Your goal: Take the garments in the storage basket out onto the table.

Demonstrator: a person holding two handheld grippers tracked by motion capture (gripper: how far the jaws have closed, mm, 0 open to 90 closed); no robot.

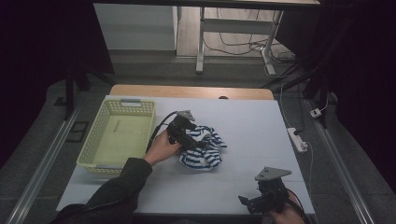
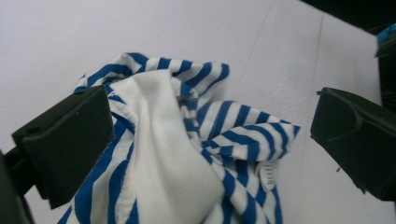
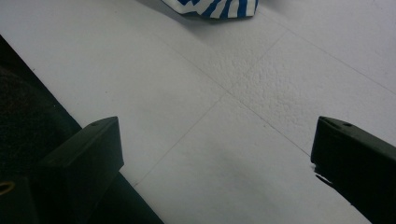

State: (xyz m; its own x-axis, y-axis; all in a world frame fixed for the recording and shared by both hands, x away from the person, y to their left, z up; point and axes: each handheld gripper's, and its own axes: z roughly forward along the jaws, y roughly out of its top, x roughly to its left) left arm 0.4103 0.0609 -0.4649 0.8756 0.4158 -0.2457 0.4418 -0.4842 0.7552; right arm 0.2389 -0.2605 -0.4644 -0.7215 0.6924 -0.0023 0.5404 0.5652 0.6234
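Note:
A crumpled blue-and-white striped cloth (image 1: 204, 150) lies near the middle of the white table top (image 1: 252, 130). My left gripper (image 1: 194, 140) is right over its left part, jaws open, with the striped cloth (image 2: 187, 149) bunched between them and nothing clamped. My right gripper (image 1: 250, 201) hovers low at the table's front right edge, open, with bare table between its jaws. In the right gripper view (image 3: 210, 154) a corner of the striped cloth (image 3: 219, 7) peeks in at the top.
A pale yellow plastic basket (image 1: 103, 135) stands on the table's left side, with nothing seen inside. A white power strip (image 1: 297, 139) with its cable lies off the right edge. Desk legs and cables stand on the floor behind.

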